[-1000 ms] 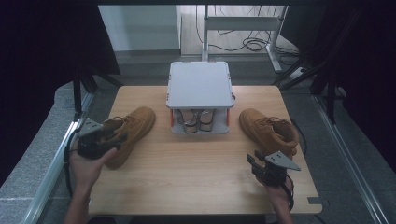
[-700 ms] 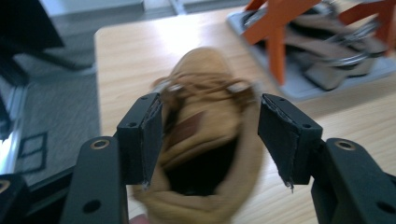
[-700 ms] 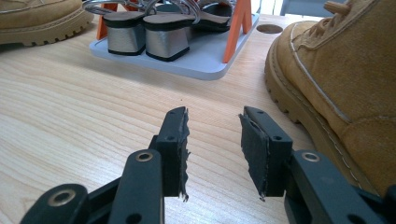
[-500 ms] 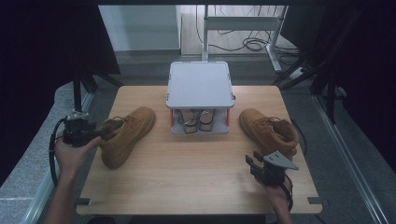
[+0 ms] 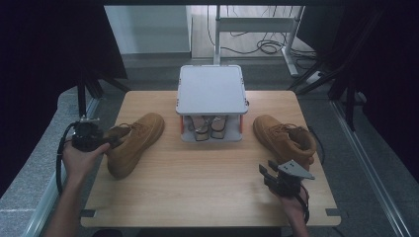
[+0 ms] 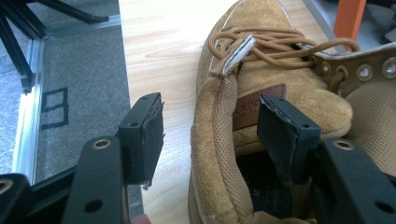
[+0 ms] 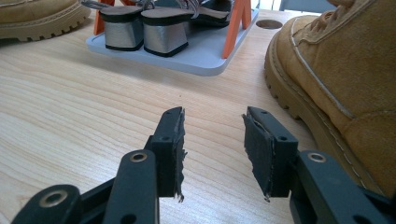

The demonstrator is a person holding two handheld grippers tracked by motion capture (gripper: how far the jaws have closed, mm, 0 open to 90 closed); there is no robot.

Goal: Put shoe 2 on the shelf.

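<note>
A wooden table [image 5: 207,192] is seen from above, with a small grey shoe rack [image 5: 212,90] at its far middle. A pair of heeled sandals [image 5: 205,126] is stored on the rack's lower shelf; its flat top is bare.

The left gripper [image 5: 106,143] is held at the collar of the left tan boot [image 5: 136,143]. In the left gripper view, the jaws are spread wide and set astride the boot's collar wall [image 6: 215,154]: one pad [image 6: 152,135] is placed outside it, just beside the suede, and the other pad [image 6: 285,135] is placed inside the opening, in front of the tongue. Nothing is yet pinched, as gaps are seen on both sides of the wall.

The right gripper [image 5: 269,177] is held low over bare wood, its jaws also wide and empty. The right tan boot [image 5: 286,140] is found just to that gripper's right and slightly ahead, with the rack farther ahead.

The work is judged to be at its start: both boots are lying on the table and neither has been lifted. The closing of the left jaws on the collar is left to do, then the lifting, probably toward the rack, and the same for the second boot.
</note>
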